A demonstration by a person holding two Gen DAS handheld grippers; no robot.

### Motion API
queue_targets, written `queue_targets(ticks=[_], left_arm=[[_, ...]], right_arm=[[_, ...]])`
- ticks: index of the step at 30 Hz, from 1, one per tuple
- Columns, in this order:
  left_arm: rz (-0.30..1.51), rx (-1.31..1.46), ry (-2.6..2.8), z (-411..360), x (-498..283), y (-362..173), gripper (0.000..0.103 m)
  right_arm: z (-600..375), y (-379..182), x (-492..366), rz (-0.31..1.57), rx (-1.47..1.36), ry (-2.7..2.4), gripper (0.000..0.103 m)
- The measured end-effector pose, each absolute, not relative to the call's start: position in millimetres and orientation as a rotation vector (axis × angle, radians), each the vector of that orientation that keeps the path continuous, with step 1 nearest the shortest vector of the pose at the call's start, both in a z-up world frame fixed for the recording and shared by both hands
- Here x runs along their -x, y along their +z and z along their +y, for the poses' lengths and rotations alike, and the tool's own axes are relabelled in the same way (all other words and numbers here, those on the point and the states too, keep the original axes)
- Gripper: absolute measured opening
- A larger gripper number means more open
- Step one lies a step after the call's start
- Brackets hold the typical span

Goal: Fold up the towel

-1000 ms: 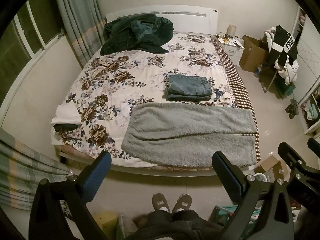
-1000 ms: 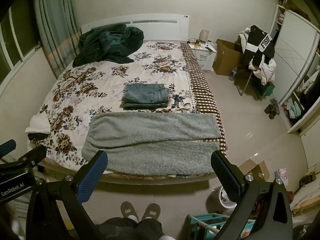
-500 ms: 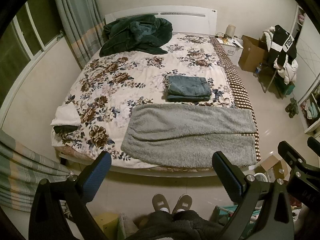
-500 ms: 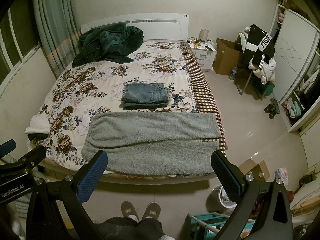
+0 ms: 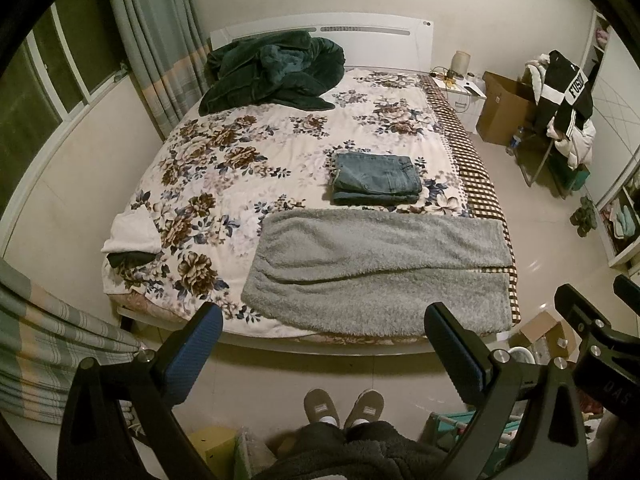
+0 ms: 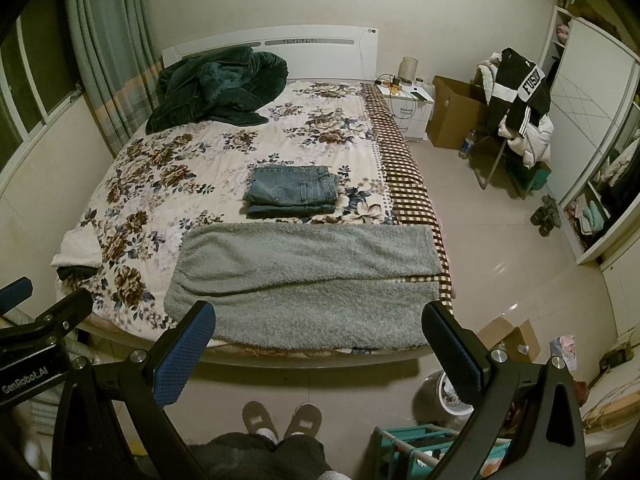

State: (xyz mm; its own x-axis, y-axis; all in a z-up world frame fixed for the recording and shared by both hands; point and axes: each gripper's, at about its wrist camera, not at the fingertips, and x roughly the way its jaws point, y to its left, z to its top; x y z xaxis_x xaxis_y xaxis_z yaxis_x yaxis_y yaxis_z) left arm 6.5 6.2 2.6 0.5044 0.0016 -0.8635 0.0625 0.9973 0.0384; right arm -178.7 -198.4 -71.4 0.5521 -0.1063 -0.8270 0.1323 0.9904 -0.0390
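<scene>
A fluffy grey towel (image 5: 380,268) (image 6: 308,284) lies along the near edge of the bed, folded once lengthwise so its far half overlaps the near half. My left gripper (image 5: 322,340) hangs open above the floor, short of the bed's foot, with nothing between its blue-padded fingers. Beside it my right gripper (image 6: 318,334) is open and empty too, at about the same height and distance from the towel. Each view catches the other gripper at its edge.
Folded jeans (image 5: 376,178) (image 6: 294,190) rest just beyond the towel on the floral bedspread (image 5: 240,160). A dark green blanket (image 5: 276,72) is heaped by the headboard. The person's slippered feet (image 5: 344,406) stand on the tiled floor. Cardboard boxes, a clothes-laden chair (image 6: 516,108) and shelves are to the right.
Both views have shifted very slightly; the grippers stay open and the towel has not moved.
</scene>
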Motion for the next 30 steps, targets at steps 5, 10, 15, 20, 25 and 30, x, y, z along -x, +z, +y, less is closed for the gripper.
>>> queue_targets(ticks=[5,10,15,20,25,30], left_arm=[[1.039,-0.069,-0.037,6.5,-6.8,2.7,0.103],[1.035,-0.069,-0.036,8.6,-9.6,7.7,0.103],[1.033,-0.07,-0.035,5.8,-18.0,12.7,0.103],[1.03,-0.07,-0.036,6.1,-20.4,14.4,0.103],[1.03,-0.068,-0.036,5.2,-17.3,12.8,0.103],[1.029,-0.069,-0.035,4.6,-16.3,12.7,0.103]], right_arm=[[-198.1,-72.0,178.4,0.977,-0.035,-0.141,0.103],[-200.8,-72.0,178.0,0.977,-0.036,-0.141,0.103],[-198.8,-71.0,183.0,0.978,-0.038,-0.138,0.103],[-200.4,-70.9,182.9,0.977,-0.039,-0.137,0.103],[-198.9,-70.5,184.4,0.977,-0.04,-0.137,0.103],[-200.0,-70.3,184.2,0.977,-0.042,-0.136,0.103]])
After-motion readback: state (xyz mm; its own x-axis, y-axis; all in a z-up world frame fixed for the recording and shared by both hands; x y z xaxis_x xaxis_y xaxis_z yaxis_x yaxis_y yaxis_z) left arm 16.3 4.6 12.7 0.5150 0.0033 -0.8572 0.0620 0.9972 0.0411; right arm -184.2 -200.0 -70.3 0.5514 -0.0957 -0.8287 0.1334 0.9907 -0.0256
